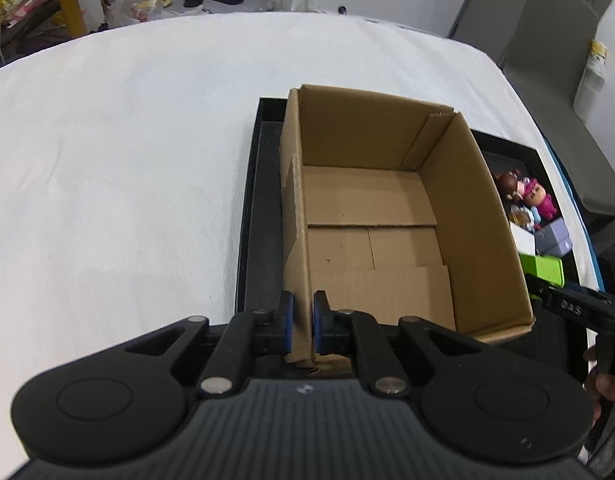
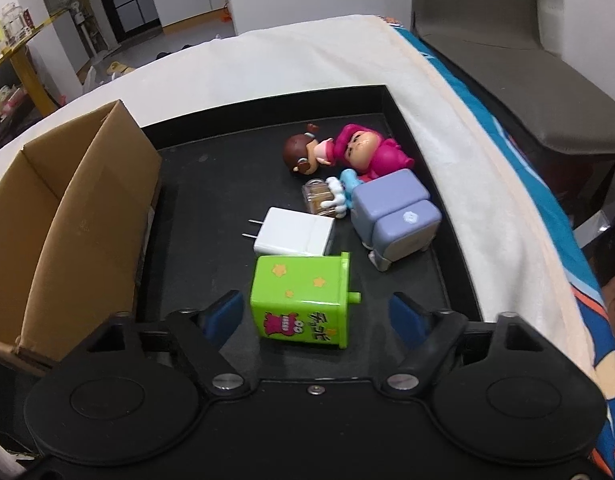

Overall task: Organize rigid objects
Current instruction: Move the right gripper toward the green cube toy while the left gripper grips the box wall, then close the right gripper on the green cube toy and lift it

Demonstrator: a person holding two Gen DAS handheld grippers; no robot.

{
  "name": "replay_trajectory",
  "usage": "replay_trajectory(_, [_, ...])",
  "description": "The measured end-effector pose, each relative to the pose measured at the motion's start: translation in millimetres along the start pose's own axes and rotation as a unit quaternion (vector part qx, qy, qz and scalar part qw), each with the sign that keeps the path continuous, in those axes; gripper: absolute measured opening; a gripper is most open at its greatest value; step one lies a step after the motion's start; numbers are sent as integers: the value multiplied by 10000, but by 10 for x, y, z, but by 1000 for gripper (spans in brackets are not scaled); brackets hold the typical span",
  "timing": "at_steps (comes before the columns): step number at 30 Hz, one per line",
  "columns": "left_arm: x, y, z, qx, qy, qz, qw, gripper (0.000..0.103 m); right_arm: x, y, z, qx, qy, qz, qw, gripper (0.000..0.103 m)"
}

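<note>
My left gripper [image 1: 303,312] is shut on the near left wall of an open, empty cardboard box [image 1: 467,220], which stands in a black tray [image 1: 263,200]. In the right wrist view the box [image 2: 87,208] stands at the left of the tray [image 2: 211,184]. My right gripper [image 2: 313,314] is open around a green toy box [image 2: 303,300] lying on its side, with a gap at each pad. Beyond it lie a white plug charger [image 2: 295,236], a purple block toy [image 2: 395,216], a pink figure [image 2: 371,152] and a brown-haired figure [image 2: 303,156].
The tray rests on a white cloth [image 1: 127,160] that covers the table. A teal patterned cloth [image 2: 547,200] hangs over the right edge, with a grey chair [image 2: 527,60] beyond it. A small clear trinket [image 2: 317,196] lies among the toys.
</note>
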State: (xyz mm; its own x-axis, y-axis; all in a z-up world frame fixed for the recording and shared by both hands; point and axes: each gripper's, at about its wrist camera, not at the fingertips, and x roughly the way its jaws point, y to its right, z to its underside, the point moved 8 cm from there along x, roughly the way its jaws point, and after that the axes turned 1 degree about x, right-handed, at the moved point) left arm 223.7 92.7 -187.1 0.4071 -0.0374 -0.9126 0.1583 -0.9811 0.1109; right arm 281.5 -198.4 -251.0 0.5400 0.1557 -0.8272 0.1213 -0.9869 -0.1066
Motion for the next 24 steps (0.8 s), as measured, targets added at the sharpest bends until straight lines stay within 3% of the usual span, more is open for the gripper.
replay_trajectory(1, [7, 0, -4, 97, -31, -8, 9999, 9, 25, -19, 9, -66, -29, -13, 10000, 57])
replay_trajectory(9, [12, 11, -78, 328, -100, -36, 9994, 9, -57, -97, 43, -277, 0, -62, 9996, 56])
replay_trajectory(24, [-27, -16, -3, 178, -22, 22, 9998, 9, -519, -274, -266, -190, 580, -528, 9967, 56])
